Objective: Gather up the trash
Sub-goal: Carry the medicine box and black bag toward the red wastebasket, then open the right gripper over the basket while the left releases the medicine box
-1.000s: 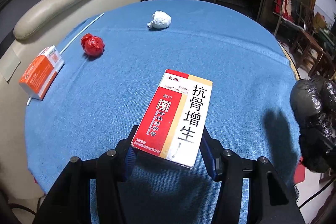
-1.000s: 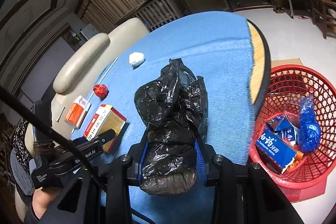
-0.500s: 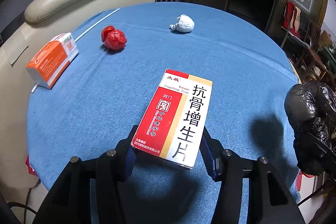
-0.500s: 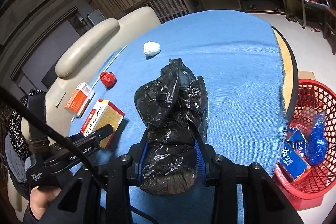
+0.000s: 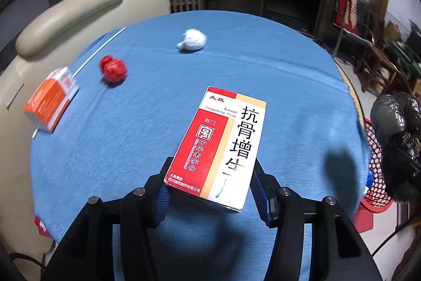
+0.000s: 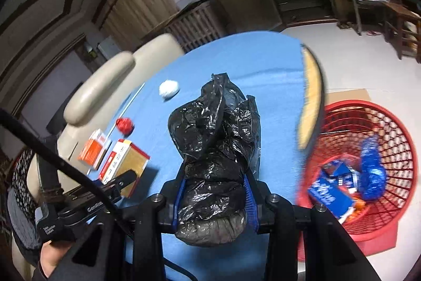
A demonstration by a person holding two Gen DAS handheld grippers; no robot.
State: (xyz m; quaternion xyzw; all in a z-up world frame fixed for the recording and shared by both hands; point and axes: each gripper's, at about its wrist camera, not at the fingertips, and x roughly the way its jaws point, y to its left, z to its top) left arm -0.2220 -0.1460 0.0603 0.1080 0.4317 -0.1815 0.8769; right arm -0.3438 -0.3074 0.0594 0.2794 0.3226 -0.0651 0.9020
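Two views: from the left one, the left gripper (image 5: 210,191) fingers clamp the medicine box (image 5: 221,146), now lifted off the blue surface (image 5: 158,123), its bottom edge hidden; from the right one, the right gripper (image 6: 214,199) fingers squeeze the black bag (image 6: 213,157), swung nearer the blurry red basket (image 6: 394,175).

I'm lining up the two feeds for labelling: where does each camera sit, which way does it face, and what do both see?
Left wrist: on the left gripper, looking down across the blue table; its fingers clamp the red-and-white box.
Right wrist: on the right gripper, facing table and red basket; its fingers clamp the black bag; a hand shows lower left.
Shared: box, bag, red ball, white wad, orange box, basket.
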